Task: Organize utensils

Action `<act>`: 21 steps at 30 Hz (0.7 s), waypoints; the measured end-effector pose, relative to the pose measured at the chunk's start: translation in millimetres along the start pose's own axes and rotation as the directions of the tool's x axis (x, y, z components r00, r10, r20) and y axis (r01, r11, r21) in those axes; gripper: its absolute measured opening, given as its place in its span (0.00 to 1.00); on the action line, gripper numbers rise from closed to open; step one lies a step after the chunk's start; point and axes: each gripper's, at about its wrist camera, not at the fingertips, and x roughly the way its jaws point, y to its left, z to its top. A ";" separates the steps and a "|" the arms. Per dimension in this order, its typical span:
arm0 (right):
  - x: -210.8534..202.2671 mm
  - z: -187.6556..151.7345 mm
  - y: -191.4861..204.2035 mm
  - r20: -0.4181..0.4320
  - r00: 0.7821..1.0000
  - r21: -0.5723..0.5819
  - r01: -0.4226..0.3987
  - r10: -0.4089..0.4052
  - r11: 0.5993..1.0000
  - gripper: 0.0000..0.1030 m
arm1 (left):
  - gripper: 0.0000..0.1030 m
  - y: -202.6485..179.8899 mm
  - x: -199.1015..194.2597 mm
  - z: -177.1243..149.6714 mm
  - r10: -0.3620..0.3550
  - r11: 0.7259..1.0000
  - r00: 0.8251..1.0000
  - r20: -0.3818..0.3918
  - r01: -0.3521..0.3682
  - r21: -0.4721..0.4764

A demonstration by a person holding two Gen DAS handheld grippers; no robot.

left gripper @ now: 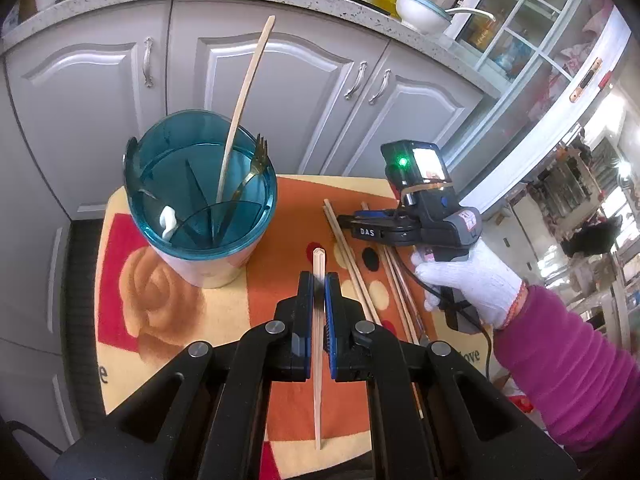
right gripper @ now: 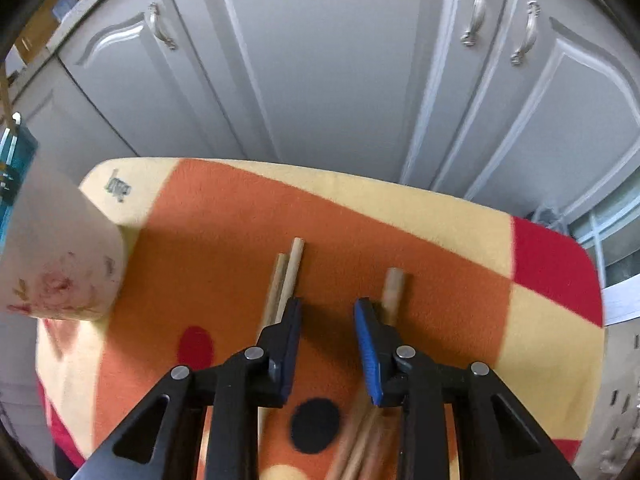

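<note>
My left gripper [left gripper: 319, 280] is shut on a pale chopstick [left gripper: 319, 258], whose tip sticks out past the pads above the mat. To its left stands a teal-rimmed utensil holder [left gripper: 272, 200] with a long chopstick [left gripper: 244, 92], a fork [left gripper: 258, 156] and a white spoon [left gripper: 168, 220] inside. My right gripper [right gripper: 327, 308] points down over the loose chopsticks [left gripper: 352, 264] and stands open with only cloth showing between its pads. A pair of chopsticks [right gripper: 290, 272] lies just outside its left finger, and another chopstick [right gripper: 394, 284] outside its right finger.
An orange, yellow and red patterned mat [right gripper: 440, 220] covers the small table. Grey cabinet doors [right gripper: 340, 80] stand close behind it. The holder's white side [right gripper: 60, 248] is at the left of the right wrist view. A white-gloved hand [left gripper: 472, 276] holds the right gripper.
</note>
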 end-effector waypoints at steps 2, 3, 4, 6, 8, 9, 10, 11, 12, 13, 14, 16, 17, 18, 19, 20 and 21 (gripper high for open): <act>-6.4 -1.2 -1.2 0.013 1.000 0.006 0.006 -0.006 1.000 0.27 | 0.04 -1.7 0.2 -1.3 -0.007 1.000 1.000 -0.002 0.007 0.000; -7.3 -1.3 -2.1 0.019 1.000 0.010 0.002 -0.002 1.000 0.27 | 0.04 -1.9 -0.2 -1.5 -0.008 1.000 1.000 -0.001 0.008 0.002; -8.6 -0.2 -3.3 0.022 1.000 0.020 -0.016 0.015 1.000 0.27 | 0.04 -1.4 -0.4 -1.4 -0.008 1.000 1.000 -0.001 0.008 0.003; -8.3 2.8 -2.6 0.019 1.000 0.024 -0.019 0.018 1.000 0.27 | 0.04 -0.7 -1.1 -1.3 -0.011 1.000 1.000 -0.002 0.011 0.000; -13.6 4.6 -10.2 0.035 0.999 0.022 0.012 -0.013 1.000 0.27 | 0.04 0.6 -1.5 -0.8 -0.011 1.000 1.000 0.000 0.011 -0.002; -16.0 5.0 -16.0 0.039 0.999 0.035 0.007 -0.008 0.999 0.27 | 0.04 1.2 -1.2 -0.6 -0.012 1.000 1.000 0.001 0.012 -0.003; -19.3 5.1 -24.5 0.044 0.999 0.061 -0.003 0.001 0.998 0.27 | 0.04 1.7 -0.4 -0.5 -0.013 1.000 1.000 0.001 0.013 -0.004; -21.5 6.2 -32.9 0.047 0.999 0.081 -0.006 0.002 0.997 0.27 | 0.04 1.5 0.3 -0.2 -0.014 1.000 1.000 0.000 0.014 -0.004; -20.3 10.0 -39.2 0.042 0.999 0.089 -0.004 0.001 0.996 0.27 | 0.04 1.2 1.5 0.0 -0.016 1.000 1.000 -0.001 0.016 -0.004; -18.1 11.1 -43.1 0.025 1.000 0.095 -0.006 0.004 0.995 0.27 | 0.04 0.6 2.4 0.1 -0.016 1.000 1.000 -0.002 0.016 -0.005; -15.2 12.7 -44.9 0.003 1.000 0.097 -0.008 0.008 0.995 0.27 | 0.04 -0.2 2.6 0.0 -0.017 1.000 1.000 -0.001 0.017 -0.006; -2.8 10.3 -47.9 -0.039 0.999 0.100 -0.006 0.010 0.995 0.27 | 0.04 -0.7 3.0 0.6 -0.017 1.000 1.000 -0.003 0.017 -0.010; 0.2 8.4 -47.1 -0.027 1.000 0.092 -0.004 0.007 0.996 0.24 | 0.04 -1.2 2.5 0.4 -0.016 1.000 1.000 -0.004 0.016 -0.010; 0.2 7.4 -44.4 -0.013 1.000 0.068 0.003 -0.003 0.998 0.12 | 0.04 -1.9 1.7 0.7 -0.014 1.000 1.000 -0.003 0.014 -0.009; 0.5 3.1 -42.3 -0.020 1.000 0.058 0.005 -0.003 0.998 0.09 | 0.04 -2.0 1.2 1.1 -0.013 1.000 1.000 -0.001 0.013 -0.006; -1.3 1.3 -40.7 -0.017 1.000 0.050 -0.004 0.005 0.999 0.09 | 0.04 -2.4 -0.8 1.5 -0.012 1.000 1.000 0.003 0.012 -0.004; -5.2 -0.7 -38.2 -0.011 1.000 0.040 -0.024 0.024 0.999 0.09 | 0.04 -2.6 -3.3 2.1 -0.012 1.000 1.000 0.008 0.012 -0.003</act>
